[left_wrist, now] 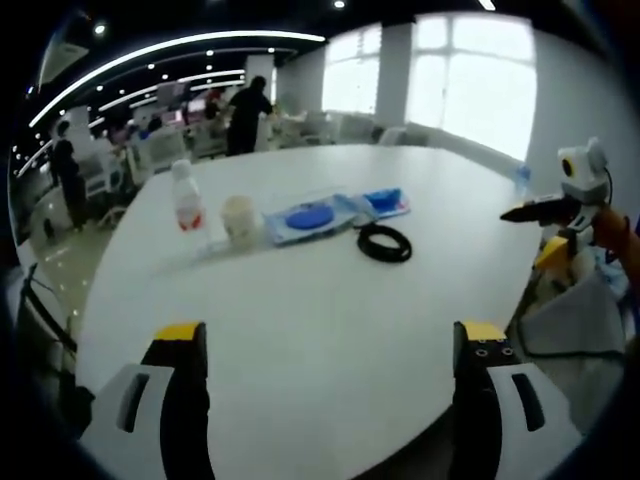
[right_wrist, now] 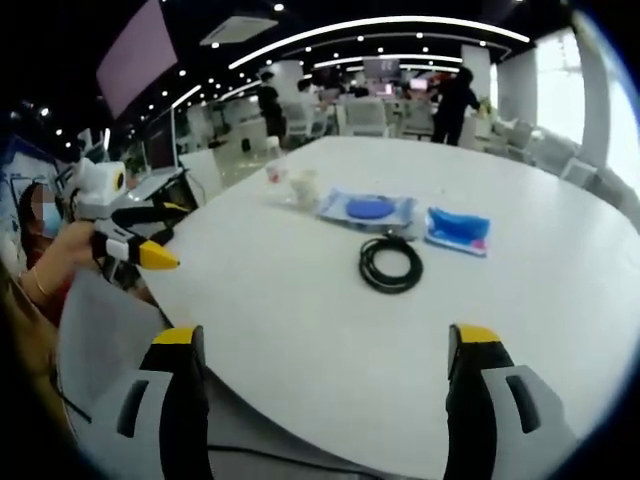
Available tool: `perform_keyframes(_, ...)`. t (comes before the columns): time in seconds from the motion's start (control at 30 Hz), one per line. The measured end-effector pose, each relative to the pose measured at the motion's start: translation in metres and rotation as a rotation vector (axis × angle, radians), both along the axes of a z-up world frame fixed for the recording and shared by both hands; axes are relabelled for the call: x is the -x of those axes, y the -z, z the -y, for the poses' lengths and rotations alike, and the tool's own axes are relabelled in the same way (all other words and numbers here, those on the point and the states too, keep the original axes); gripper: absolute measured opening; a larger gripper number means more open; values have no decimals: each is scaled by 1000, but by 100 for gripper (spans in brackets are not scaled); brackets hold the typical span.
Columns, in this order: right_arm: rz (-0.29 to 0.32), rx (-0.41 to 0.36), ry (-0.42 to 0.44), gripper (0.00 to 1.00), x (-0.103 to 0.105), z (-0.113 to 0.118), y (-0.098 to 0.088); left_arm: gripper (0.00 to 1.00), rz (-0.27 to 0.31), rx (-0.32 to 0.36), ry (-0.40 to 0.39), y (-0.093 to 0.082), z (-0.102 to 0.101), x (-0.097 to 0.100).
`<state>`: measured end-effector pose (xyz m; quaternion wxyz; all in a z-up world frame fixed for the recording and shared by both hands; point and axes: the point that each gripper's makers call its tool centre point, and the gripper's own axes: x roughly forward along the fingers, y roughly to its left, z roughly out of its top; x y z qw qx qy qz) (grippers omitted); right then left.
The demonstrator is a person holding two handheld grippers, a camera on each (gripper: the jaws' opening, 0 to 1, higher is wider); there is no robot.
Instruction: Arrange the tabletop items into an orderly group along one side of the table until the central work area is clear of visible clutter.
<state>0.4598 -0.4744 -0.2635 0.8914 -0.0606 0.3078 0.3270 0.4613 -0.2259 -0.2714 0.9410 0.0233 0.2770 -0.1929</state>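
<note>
On the white table [left_wrist: 300, 330] a row of items lies at the far side: a clear bottle with a red label [left_wrist: 186, 200], a white cup [left_wrist: 240, 218], a blue disc in a clear packet [left_wrist: 312, 216] and a blue packet [left_wrist: 385, 200]. A black coiled cable [left_wrist: 385, 243] rests just in front of them. My left gripper [left_wrist: 330, 335] hangs open over the near table edge, nothing between its jaws. My right gripper [right_wrist: 327, 340] is open too, short of the coiled cable [right_wrist: 390, 265], the disc packet [right_wrist: 367, 210] and the blue packet [right_wrist: 458, 228]. The cup [right_wrist: 303, 187] and bottle [right_wrist: 273, 165] stand farther back.
The right gripper [left_wrist: 530, 235] shows off the table's right edge, and the left gripper [right_wrist: 165, 238], held by a hand, off its left edge. A grey chair [right_wrist: 110, 330] stands near the rim. People [left_wrist: 248, 112] and desks fill the room behind, with bright windows [left_wrist: 470, 80].
</note>
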Motion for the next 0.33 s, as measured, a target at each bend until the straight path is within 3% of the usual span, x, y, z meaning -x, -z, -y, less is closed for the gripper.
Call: perform_keyframes(0.33, -7, 14, 2, 100, -2, 1, 4, 99, -9, 0, -4, 3, -2, 0)
